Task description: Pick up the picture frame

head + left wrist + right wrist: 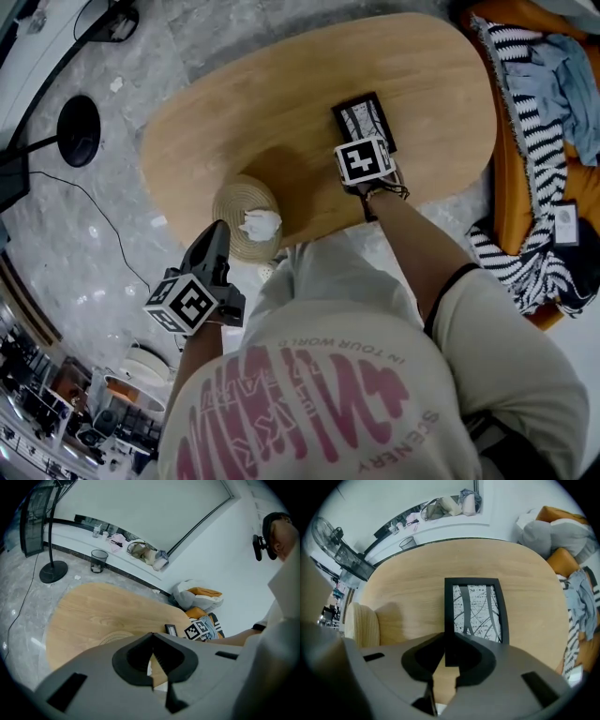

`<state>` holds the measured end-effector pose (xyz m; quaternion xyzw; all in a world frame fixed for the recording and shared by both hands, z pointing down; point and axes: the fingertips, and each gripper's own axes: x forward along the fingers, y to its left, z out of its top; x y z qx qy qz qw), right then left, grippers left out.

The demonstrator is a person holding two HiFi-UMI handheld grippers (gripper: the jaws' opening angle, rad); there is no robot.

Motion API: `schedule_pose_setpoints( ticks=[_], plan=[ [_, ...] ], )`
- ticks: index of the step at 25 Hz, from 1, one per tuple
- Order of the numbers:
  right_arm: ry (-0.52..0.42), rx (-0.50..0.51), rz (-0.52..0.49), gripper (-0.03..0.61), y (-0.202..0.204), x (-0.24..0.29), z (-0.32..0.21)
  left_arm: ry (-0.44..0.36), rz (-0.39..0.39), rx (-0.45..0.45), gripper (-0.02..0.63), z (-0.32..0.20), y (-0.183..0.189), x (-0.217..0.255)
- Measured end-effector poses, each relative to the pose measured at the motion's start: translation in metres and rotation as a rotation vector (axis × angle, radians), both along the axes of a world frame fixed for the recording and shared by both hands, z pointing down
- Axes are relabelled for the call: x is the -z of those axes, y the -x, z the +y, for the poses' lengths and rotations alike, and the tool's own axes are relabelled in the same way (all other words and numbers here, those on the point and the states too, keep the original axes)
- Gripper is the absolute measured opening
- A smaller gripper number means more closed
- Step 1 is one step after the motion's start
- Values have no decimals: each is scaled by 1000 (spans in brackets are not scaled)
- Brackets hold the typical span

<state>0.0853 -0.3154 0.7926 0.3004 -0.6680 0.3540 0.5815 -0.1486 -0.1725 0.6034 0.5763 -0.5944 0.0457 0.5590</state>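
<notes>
The picture frame [366, 120] has a black border and a black-and-white print, and it lies flat on the oval wooden table [281, 94]. In the right gripper view the picture frame [476, 609] runs its left bar in between my jaws. My right gripper [445, 639] points down at the frame's near end and is shut on that bar. From the head view the right gripper [367, 178] is mostly hidden under its marker cube. My left gripper [216, 236] hangs off the table's near edge with its jaws together and nothing held. The left gripper [152, 635] looks across the table at the frame [171, 630].
A round woven mat [239, 208] with a crumpled white paper [260, 223] sits at the table's near edge. To the right stands an orange sofa [511, 178] with a striped blanket [525, 89]. On the grey floor at left are a lamp base [79, 129] and its cable.
</notes>
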Motion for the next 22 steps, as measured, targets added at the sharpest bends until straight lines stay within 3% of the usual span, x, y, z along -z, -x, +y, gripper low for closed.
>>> schedule_pose_setpoints(
  ticks=[10,18,22],
  plan=[
    [-4,-152,-12,67,-15,33,48,-42,43,-71,3,16,4,-11],
    [-107,-281,-123,67,-24,111,89,-53,22,-77,3,39,28,10],
    [-176,-350,-199,67,-16,158,104,-101,28,-78,3,53,38,36]
  ],
)
